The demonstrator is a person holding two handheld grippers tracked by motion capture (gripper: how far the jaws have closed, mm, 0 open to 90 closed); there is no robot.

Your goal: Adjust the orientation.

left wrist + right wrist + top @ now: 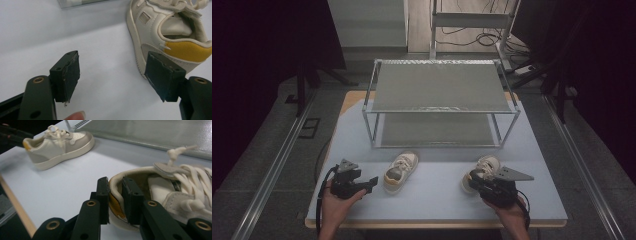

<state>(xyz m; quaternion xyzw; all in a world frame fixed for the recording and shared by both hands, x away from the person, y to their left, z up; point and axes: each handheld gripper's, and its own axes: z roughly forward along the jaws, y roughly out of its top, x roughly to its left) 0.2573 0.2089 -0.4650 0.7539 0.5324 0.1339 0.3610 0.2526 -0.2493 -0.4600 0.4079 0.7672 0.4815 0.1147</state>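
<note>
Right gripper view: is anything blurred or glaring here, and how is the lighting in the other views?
Right gripper view: the near shoe is soft, its lace knot smeared; glare streaks the shelf. High view: dim, dark surroundings, table evenly lit. Left gripper view: bright and washed out, other shoe slightly soft, left claw sharp.

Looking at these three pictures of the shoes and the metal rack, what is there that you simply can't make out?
- Right-hand cream sneaker: in the high view, its heel is covered by the right gripper.
- Same sneaker, right gripper view: toe cut off by the frame edge.
- Left-hand cream sneaker with yellow heel patch, left gripper view: toe cut off at the top edge.
- Metal two-shelf rack: lower shelf shadowed.
</note>
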